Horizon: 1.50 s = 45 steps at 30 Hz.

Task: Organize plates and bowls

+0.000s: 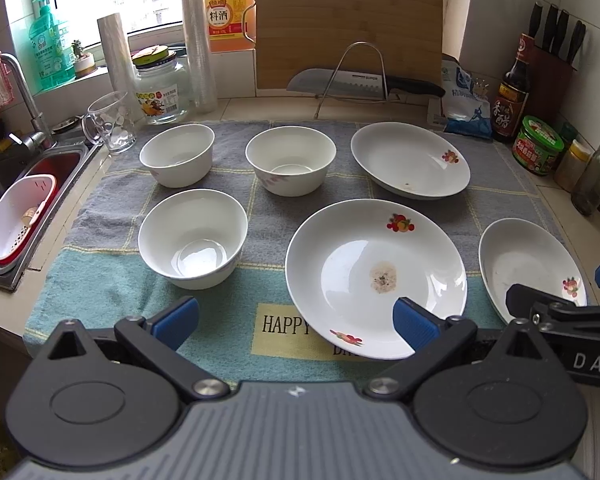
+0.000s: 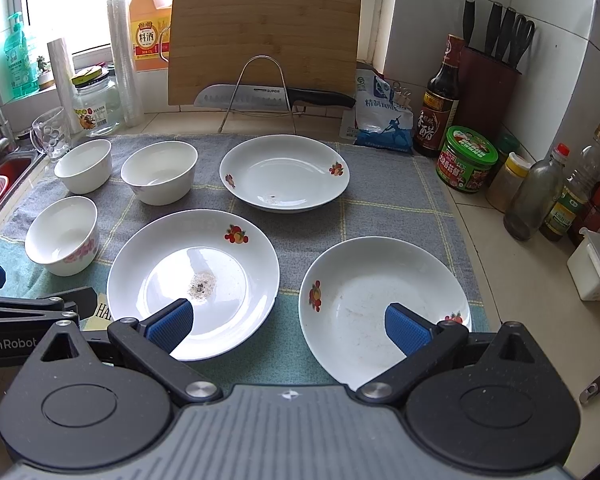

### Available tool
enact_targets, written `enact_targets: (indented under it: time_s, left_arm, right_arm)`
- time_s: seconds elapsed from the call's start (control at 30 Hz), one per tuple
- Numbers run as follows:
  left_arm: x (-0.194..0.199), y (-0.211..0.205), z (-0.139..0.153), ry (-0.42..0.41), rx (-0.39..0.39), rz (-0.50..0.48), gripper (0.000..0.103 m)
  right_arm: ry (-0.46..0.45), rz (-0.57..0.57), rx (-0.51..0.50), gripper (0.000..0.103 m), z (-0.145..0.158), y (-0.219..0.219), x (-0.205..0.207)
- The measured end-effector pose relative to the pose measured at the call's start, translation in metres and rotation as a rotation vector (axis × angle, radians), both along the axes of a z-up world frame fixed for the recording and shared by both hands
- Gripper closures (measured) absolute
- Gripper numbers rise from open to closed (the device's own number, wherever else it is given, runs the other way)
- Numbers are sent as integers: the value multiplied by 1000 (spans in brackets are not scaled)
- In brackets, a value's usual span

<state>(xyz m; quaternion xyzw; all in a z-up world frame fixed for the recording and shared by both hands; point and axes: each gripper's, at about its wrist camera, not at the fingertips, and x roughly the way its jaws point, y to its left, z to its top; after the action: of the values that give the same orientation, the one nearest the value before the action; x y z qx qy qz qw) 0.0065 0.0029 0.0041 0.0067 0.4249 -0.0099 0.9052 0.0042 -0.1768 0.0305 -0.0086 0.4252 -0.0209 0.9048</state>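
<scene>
Three white bowls and three white fruit-print plates sit on a grey-green cloth (image 1: 236, 312). The bowls are at the left: near bowl (image 1: 193, 238) (image 2: 62, 234), far-left bowl (image 1: 177, 155) (image 2: 83, 165), middle bowl (image 1: 291, 160) (image 2: 159, 171). The stained middle plate (image 1: 376, 276) (image 2: 194, 280), far plate (image 1: 410, 160) (image 2: 284, 172) and right plate (image 1: 530, 268) (image 2: 384, 308) lie apart. My left gripper (image 1: 296, 326) is open and empty above the cloth's near edge. My right gripper (image 2: 288, 326) is open and empty, between the middle and right plates.
A sink (image 1: 8, 208) with a white-red basket lies at the left. A glass mug (image 1: 110, 126), jar, oil jug, cutting board (image 1: 348, 24) and knife on a wire rack (image 2: 260, 96) stand behind. Sauce bottles, jars and a knife block (image 2: 488, 92) line the right wall.
</scene>
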Motion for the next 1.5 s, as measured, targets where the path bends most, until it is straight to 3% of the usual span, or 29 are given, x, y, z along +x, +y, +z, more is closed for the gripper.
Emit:
enact_targets:
  time_s: [0.3,0.67,1.0,1.27,1.5]
  left_arm:
    - [2,-6,0,-12,3,-18,1]
    - [6,-32,2,-36,32,-116,1]
    - [18,-50,-4,-17,-32,-124,1]
    - [28,-77,-8,-9,-44,-136,1]
    - [34,-103,-9,-23,-42,-146,1]
  right_arm:
    - [-24,16,11,0,0,-2,-3]
    - [-78,40,24,0,-4,-32,-7]
    - [-142,50,30,0,-17,-80,-24]
    - [-78,63,43,0,-52,-116,-34]
    - [-46,152,47,0,-77,-132,-38]
